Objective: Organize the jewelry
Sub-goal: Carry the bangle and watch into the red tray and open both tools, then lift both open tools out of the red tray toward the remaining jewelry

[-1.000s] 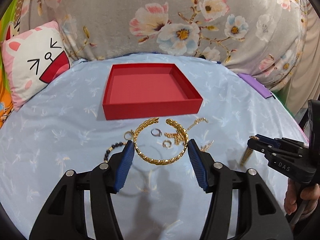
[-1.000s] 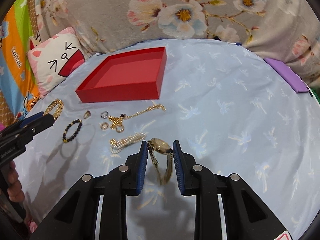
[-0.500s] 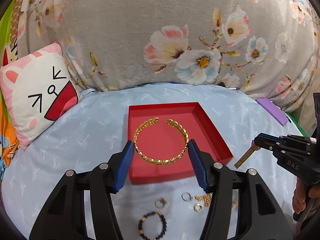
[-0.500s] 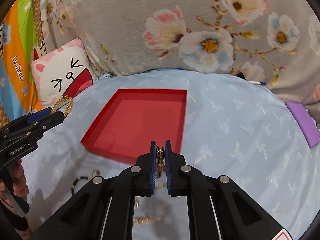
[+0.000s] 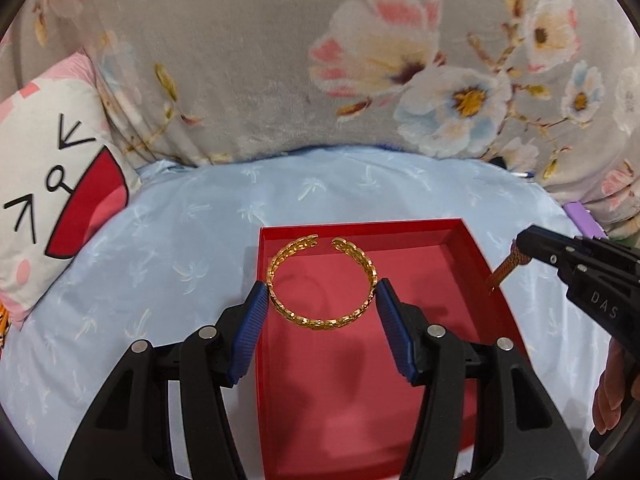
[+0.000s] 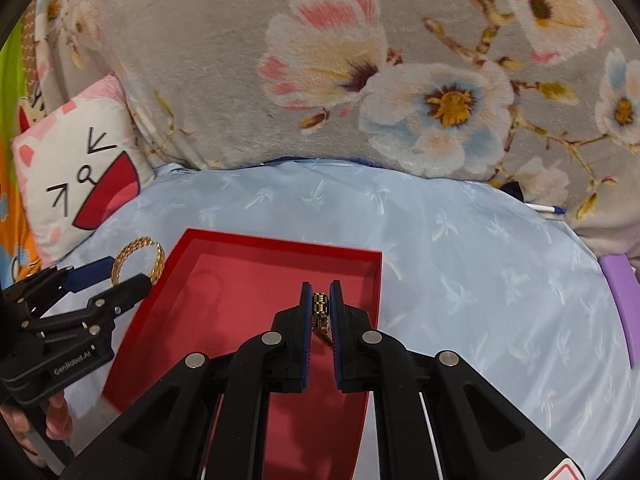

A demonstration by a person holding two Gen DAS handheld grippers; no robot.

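My left gripper (image 5: 322, 300) is shut on a gold open bangle (image 5: 320, 320), held between its blue pads over the red tray (image 5: 472, 248). The bangle also shows in the right wrist view (image 6: 138, 258), at the tray's left wall (image 6: 144, 312). My right gripper (image 6: 321, 300) is shut on a gold watch (image 6: 321, 312), gripped by its band, above the right part of the tray. In the left wrist view the right gripper (image 5: 520, 254) hangs over the tray's right wall with the watch band (image 5: 502, 274) dangling. The tray's inside looks bare.
The tray sits on a light blue patterned cloth (image 5: 192, 240). A cat-face cushion (image 5: 52, 184) lies at the left. A floral grey blanket (image 6: 360, 60) rises behind. A purple flat object (image 6: 622, 296) lies at the right edge, a pen (image 6: 548, 209) near the blanket.
Both grippers have lifted their jewelry off the cloth and moved forward over the red tray. The other loose jewelry has dropped out of view below.
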